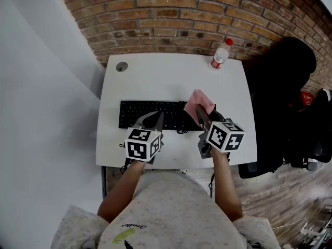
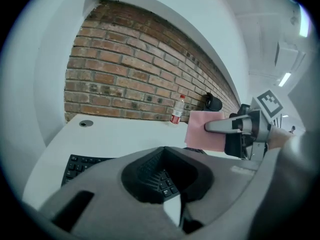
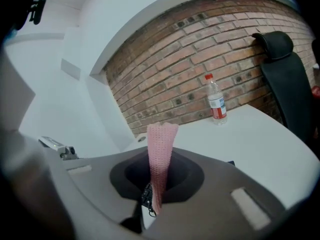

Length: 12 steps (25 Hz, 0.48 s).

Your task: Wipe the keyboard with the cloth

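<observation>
right gripper pinches cloth above keyboard's right end.

Pink cloth over right end of keyboard (white desk)

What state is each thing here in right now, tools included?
Black keyboard: flat on white desk.
Left tool: shut, empty.
Right tool: shut on pink knitted cloth.
Cloth: held over keyboard's right end.
Clear plastic bottle, red cap: upright, capped.
</observation>
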Each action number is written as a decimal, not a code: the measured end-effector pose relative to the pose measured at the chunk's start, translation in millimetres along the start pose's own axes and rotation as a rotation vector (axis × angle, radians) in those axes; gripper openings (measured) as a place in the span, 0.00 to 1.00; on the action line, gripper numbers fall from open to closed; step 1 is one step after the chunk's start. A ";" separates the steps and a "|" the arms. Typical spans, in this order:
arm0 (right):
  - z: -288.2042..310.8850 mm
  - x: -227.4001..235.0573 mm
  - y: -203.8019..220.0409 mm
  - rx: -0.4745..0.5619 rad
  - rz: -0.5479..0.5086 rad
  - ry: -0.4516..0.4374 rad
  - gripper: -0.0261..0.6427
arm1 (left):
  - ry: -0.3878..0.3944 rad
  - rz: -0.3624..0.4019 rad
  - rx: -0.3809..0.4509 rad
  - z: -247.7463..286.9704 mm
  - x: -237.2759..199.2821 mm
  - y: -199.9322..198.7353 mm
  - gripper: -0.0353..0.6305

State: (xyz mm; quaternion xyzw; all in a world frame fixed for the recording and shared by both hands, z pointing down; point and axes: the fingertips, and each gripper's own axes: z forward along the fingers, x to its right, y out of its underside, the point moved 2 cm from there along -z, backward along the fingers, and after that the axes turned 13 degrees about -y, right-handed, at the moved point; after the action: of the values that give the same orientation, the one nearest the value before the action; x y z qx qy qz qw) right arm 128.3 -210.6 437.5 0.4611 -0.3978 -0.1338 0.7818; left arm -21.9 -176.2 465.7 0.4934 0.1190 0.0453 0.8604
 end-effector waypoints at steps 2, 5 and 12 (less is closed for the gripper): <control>4.9 -8.4 -2.9 0.002 -0.056 -0.002 0.08 | -0.009 -0.004 0.011 -3.3 -5.9 -4.7 0.05; 10.6 -19.5 -4.6 -0.002 -0.142 0.001 0.08 | -0.021 -0.009 0.027 -7.1 -12.8 -10.5 0.05; 12.1 -32.1 -8.2 0.026 -0.281 0.032 0.08 | -0.029 -0.006 0.048 -11.3 -19.5 -17.4 0.05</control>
State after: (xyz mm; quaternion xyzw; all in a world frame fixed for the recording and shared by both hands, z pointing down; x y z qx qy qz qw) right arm 99.8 -204.0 417.8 0.5244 -0.3185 -0.2295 0.7556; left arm -44.2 -179.4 448.4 0.5140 0.1092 0.0325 0.8502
